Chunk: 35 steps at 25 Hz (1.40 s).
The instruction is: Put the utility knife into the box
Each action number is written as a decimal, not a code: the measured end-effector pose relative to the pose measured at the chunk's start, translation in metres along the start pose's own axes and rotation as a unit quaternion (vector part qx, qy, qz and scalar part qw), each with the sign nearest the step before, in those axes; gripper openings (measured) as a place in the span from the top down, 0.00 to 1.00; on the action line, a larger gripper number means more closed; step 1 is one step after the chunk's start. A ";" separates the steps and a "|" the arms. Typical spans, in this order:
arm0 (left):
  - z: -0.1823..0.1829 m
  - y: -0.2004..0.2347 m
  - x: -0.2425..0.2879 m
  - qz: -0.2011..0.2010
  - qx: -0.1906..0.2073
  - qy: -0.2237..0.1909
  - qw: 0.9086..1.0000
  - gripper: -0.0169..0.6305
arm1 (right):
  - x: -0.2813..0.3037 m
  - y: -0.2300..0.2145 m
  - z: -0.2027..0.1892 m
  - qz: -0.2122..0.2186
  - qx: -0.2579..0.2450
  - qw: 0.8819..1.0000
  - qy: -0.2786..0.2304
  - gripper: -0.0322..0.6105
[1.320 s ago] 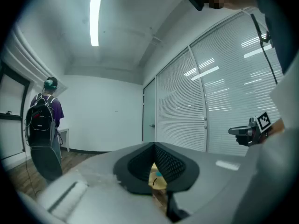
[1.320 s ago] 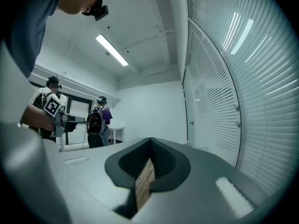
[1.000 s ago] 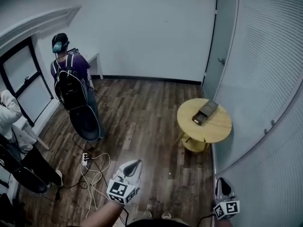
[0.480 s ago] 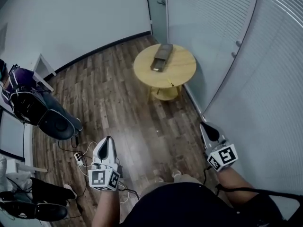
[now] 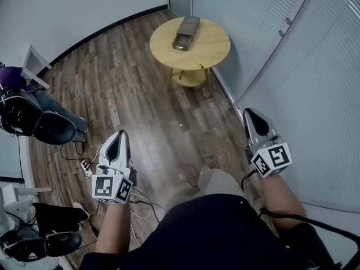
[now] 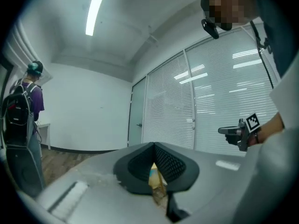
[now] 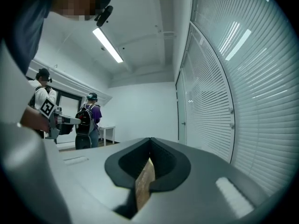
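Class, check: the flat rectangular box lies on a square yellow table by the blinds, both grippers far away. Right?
No: the head view shows a round yellow wooden table, not square. The flat grey-brown rectangular box lies on it by the white slatted blinds, left gripper and right gripper far away.

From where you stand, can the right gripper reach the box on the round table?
Probably not: the box lies on the round table across wooden floor, well beyond the right gripper. Nothing blocks the way.
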<state>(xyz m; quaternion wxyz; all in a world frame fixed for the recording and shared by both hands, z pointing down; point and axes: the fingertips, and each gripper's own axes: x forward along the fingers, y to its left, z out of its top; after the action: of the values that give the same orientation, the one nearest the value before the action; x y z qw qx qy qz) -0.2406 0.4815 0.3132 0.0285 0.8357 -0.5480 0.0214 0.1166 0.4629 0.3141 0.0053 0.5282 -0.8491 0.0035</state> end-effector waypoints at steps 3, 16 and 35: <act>-0.013 -0.006 0.016 -0.012 -0.004 0.003 1.000 0.97 | 0.001 0.003 -0.008 -0.002 0.004 1.000 0.009 0.94; 0.031 0.019 0.149 -0.011 0.028 -0.005 1.000 0.97 | 0.119 -0.073 -0.027 0.012 0.031 0.999 0.011 0.94; 0.032 0.066 0.287 0.000 0.016 0.020 1.000 0.97 | 0.267 -0.136 -0.068 0.070 0.081 0.993 0.041 0.94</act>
<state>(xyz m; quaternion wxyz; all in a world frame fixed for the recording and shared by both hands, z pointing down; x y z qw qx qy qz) -0.1867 0.1900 0.3025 0.0262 0.8354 -0.5470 0.0469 0.1209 0.1641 0.3853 -0.0030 0.4657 -0.8799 0.0942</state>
